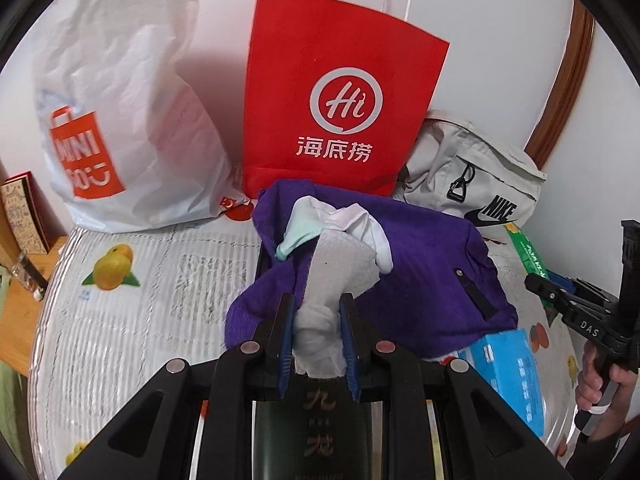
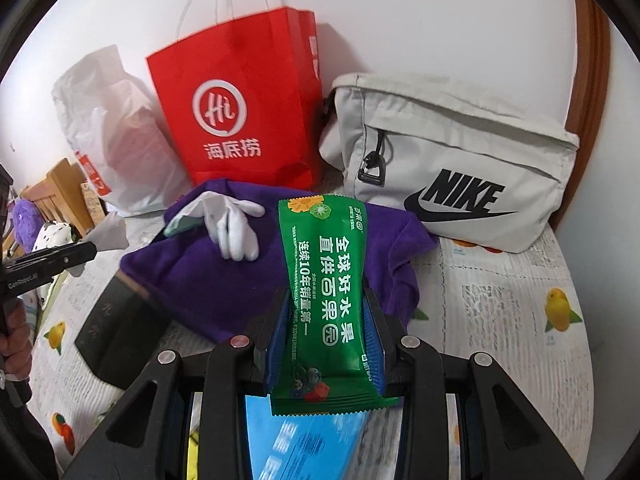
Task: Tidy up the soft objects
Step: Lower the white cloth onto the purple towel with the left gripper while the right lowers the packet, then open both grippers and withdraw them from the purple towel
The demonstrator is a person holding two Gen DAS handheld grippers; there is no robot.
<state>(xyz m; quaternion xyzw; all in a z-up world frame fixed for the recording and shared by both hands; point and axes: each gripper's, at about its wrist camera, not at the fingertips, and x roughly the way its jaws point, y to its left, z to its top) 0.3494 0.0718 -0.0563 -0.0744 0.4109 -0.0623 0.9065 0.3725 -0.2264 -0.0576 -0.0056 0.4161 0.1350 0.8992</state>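
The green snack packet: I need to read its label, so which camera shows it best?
The right wrist view: the green snack packet fills the centre, clamped between the right gripper pads, its print facing the camera. The left wrist view shows only a sliver of it at the far right, beside the Nike bag.

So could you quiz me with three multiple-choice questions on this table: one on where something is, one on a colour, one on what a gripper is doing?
1. Where does the white glove lie?
A. on the purple cloth
B. inside the red bag
C. on the Nike bag

2. What colour is the packet in the right gripper?
A. blue
B. green
C. yellow

3. The left gripper is:
A. wide open, empty
B. shut on a grey sock
C. holding a box

Answers: 1 A, glove rests on purple fabric; 2 B, wrapper is green; 3 B, pads squeeze the sock.
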